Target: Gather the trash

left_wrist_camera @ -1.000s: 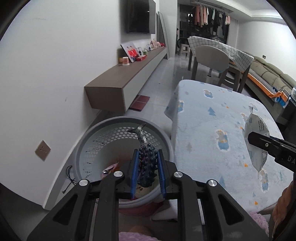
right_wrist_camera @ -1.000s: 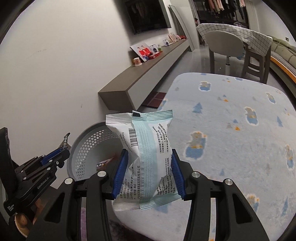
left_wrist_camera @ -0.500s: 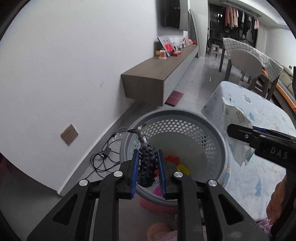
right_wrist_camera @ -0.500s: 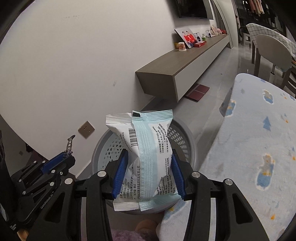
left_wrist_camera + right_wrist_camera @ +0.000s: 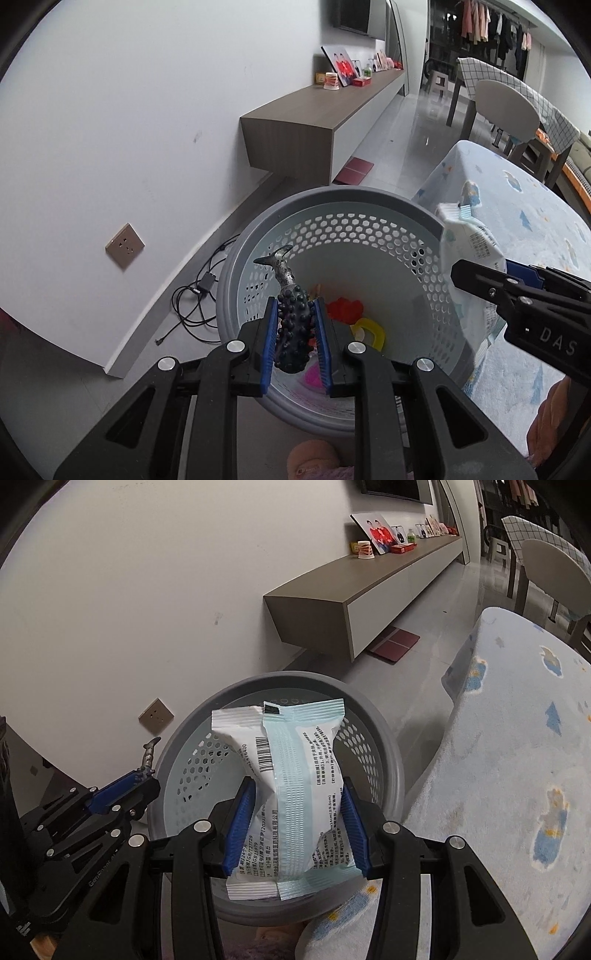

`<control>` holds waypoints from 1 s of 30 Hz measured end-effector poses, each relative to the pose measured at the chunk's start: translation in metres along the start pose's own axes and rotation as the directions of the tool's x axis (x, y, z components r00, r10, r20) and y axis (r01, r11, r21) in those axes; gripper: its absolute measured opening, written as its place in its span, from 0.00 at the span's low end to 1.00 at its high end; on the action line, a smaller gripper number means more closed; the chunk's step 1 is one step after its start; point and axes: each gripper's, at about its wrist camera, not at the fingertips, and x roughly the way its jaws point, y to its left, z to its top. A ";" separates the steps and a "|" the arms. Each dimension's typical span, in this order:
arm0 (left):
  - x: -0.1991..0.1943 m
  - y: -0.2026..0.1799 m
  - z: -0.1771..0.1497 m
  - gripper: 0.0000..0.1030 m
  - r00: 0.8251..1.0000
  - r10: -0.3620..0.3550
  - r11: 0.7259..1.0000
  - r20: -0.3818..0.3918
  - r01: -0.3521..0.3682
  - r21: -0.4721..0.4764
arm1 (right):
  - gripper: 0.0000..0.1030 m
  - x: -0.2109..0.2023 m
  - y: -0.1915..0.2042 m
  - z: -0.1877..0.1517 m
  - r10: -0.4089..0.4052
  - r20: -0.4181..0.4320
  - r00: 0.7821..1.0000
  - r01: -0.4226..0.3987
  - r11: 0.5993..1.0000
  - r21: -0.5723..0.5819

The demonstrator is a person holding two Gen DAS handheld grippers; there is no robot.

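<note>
knobbly dark toy and crinkly packet above perforated round basket.

From my left wrist, the pale tiled floor carries the grey perforated basket at centre. A tangle of black cable lies at nine o'clock of it, and a dark red mat at twelve o'clock.

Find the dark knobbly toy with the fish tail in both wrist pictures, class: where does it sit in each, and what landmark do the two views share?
Left wrist: the knobbly toy sits bottom centre, pinched in the left gripper, over the basket.
Right wrist: its tail pokes up at the left edge.
Shared landmark: the grey perforated basket.
</note>
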 end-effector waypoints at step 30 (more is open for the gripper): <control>-0.022 0.004 0.006 0.92 0.988 0.149 0.989 0.042 -0.148 -0.032 | 0.70 -0.014 -0.012 0.001 -0.009 0.037 0.999 0.007 0.998 0.055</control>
